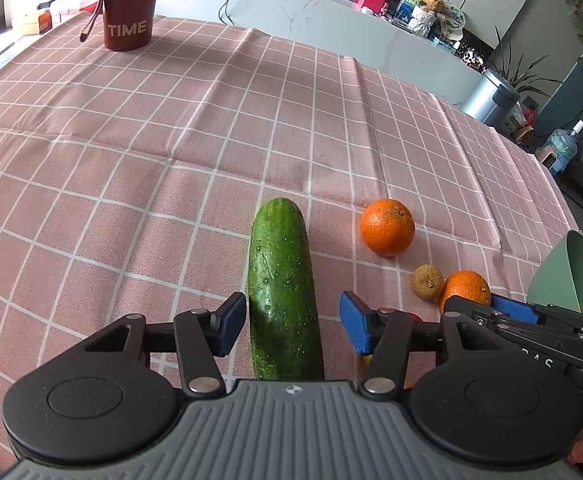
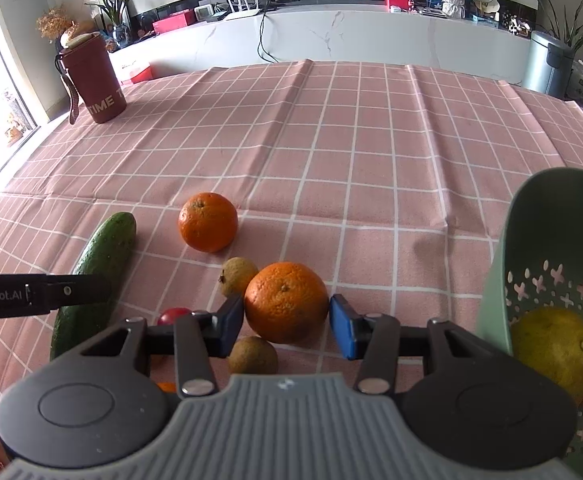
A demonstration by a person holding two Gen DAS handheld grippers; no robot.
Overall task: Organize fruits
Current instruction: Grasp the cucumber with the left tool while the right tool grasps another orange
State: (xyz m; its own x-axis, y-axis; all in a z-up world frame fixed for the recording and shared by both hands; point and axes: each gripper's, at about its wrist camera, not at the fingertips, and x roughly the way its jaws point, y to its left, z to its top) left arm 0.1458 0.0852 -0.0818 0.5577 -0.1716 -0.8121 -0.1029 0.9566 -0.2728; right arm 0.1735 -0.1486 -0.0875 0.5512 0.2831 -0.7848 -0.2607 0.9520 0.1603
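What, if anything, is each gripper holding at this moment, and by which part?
Nothing is clearly held. The left gripper is open astride the cucumber; the right gripper brackets the near orange at its widest part, though a grip cannot be confirmed.

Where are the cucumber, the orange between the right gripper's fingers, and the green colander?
cucumber (image 1: pixel 281 280): left wrist view, middle of its green skin.
orange (image 2: pixel 286 302): right wrist view, centre of its peel.
green colander (image 2: pixel 547 216): right wrist view, bare inner wall above the holes.
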